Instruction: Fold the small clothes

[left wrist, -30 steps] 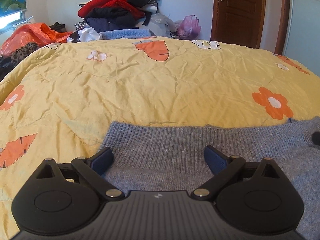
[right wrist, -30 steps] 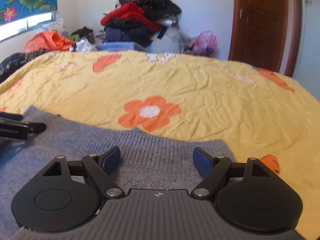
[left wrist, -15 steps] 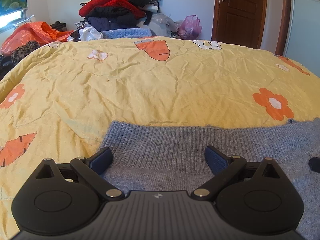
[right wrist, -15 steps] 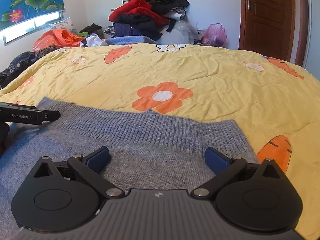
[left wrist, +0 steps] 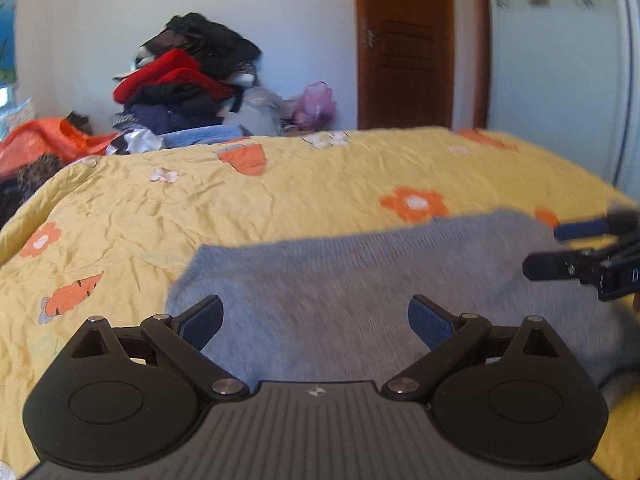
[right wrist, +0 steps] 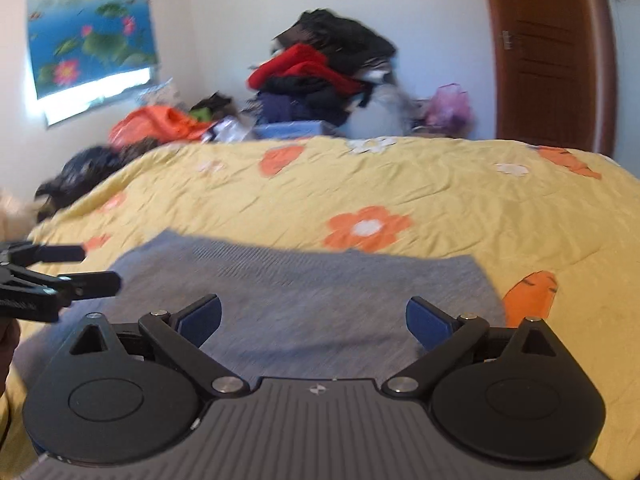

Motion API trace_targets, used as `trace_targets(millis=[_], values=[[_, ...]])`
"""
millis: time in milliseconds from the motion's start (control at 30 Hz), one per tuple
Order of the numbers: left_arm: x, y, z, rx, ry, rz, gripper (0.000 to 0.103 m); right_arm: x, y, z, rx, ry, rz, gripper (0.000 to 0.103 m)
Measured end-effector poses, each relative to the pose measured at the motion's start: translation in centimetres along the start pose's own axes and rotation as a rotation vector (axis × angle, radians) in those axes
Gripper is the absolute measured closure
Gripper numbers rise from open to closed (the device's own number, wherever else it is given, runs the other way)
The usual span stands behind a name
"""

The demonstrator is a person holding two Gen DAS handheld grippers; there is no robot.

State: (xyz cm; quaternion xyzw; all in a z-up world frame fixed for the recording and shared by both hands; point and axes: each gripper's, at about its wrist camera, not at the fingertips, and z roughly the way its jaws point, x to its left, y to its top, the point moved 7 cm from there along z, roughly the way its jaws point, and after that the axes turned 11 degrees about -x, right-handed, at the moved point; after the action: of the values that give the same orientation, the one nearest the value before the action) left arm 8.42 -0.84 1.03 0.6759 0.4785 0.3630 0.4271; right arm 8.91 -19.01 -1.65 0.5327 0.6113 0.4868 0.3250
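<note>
A grey knitted sweater [left wrist: 352, 280] lies flat on the yellow flowered bedspread [left wrist: 200, 208]; it also shows in the right wrist view [right wrist: 312, 292]. My left gripper [left wrist: 316, 322] is open and empty above the sweater's left part. My right gripper [right wrist: 314, 318] is open and empty above its right part. The right gripper shows at the right edge of the left wrist view [left wrist: 592, 248]. The left gripper shows at the left edge of the right wrist view [right wrist: 56, 272]. Both views are blurred by motion.
A heap of red, black and dark blue clothes [left wrist: 188, 80] stands behind the bed, with orange fabric [left wrist: 48, 142] to the left and a pink bag [left wrist: 316, 106]. A brown door [left wrist: 404, 44] is at the back right. A lotus picture [right wrist: 90, 24] hangs on the left wall.
Both grippers have lifted and pulled back from the sweater, still open. The views have tilted up and more of the sweater's far edge shows.
</note>
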Motion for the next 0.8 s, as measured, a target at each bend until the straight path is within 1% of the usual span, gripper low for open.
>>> trace_targets(millis=[67, 167, 200, 233, 267, 300, 400, 467, 533, 600, 667, 700, 733, 800], values=[[-0.7, -1.5, -0.1, 0.032, 0.005, 0.05, 0.003, 1.2, -1.1, -0.6, 0.041, 0.01, -0.058, 0.004], [-0.6, -4.2, 0.6, 0.124, -0.002, 0.057, 0.002, 1.2, -3.8, -1.1, 0.129, -0.004, -0.074, 0.004], [-0.4, -5.0, 0.8, 0.137, -0.01, 0.048, 0.002, 0.8, -5.0, -1.1, 0.163, -0.018, -0.074, 0.002], [-0.1, -5.3, 0.7, 0.119, -0.023, 0.026, 0.001, 0.7, -6.0, -1.4, 0.159, -0.024, -0.098, 0.002], [0.2, -5.3, 0.9, 0.128, -0.036, 0.002, 0.001, 0.8, -6.5, -1.8, 0.137, -0.011, -0.138, 0.001], [0.6, -5.3, 1.1, 0.146, -0.039, -0.019, 0.0, 1.0, -6.7, -2.2, 0.135, -0.01, -0.148, 0.001], [0.6, -4.7, 0.6, 0.164, -0.004, 0.015, 0.001, 0.9, -6.3, -2.9, 0.161, -0.023, -0.137, 0.002], [0.3, -4.4, -1.2, 0.136, -0.001, 0.03, 0.002, 0.9, -6.1, -4.2, 0.169, -0.028, -0.125, 0.005], [-0.1, -4.3, -3.2, 0.106, -0.026, 0.011, 0.002, 1.0, -5.9, -6.2, 0.159, -0.019, -0.115, 0.005], [-1.1, -4.8, -4.9, 0.097, -0.076, -0.009, 0.001, 1.1, -6.2, -7.8, 0.17, -0.018, -0.089, 0.005], [-2.3, -6.1, -5.5, 0.141, -0.108, 0.022, 0.001, 1.3, -7.5, -9.0, 0.227, -0.007, -0.077, 0.005], [-2.8, -6.9, -5.6, 0.164, -0.11, 0.047, 0.001, 1.6, -8.5, -9.5, 0.258, -0.004, -0.091, 0.004], [-2.9, -7.5, -5.9, 0.168, -0.109, 0.062, 0.001, 2.2, -9.1, -10.2, 0.265, -0.003, -0.144, 0.004], [-2.6, -7.8, -6.7, 0.169, -0.112, 0.055, 0.001, 3.3, -9.8, -11.7, 0.296, 0.011, -0.248, 0.005]])
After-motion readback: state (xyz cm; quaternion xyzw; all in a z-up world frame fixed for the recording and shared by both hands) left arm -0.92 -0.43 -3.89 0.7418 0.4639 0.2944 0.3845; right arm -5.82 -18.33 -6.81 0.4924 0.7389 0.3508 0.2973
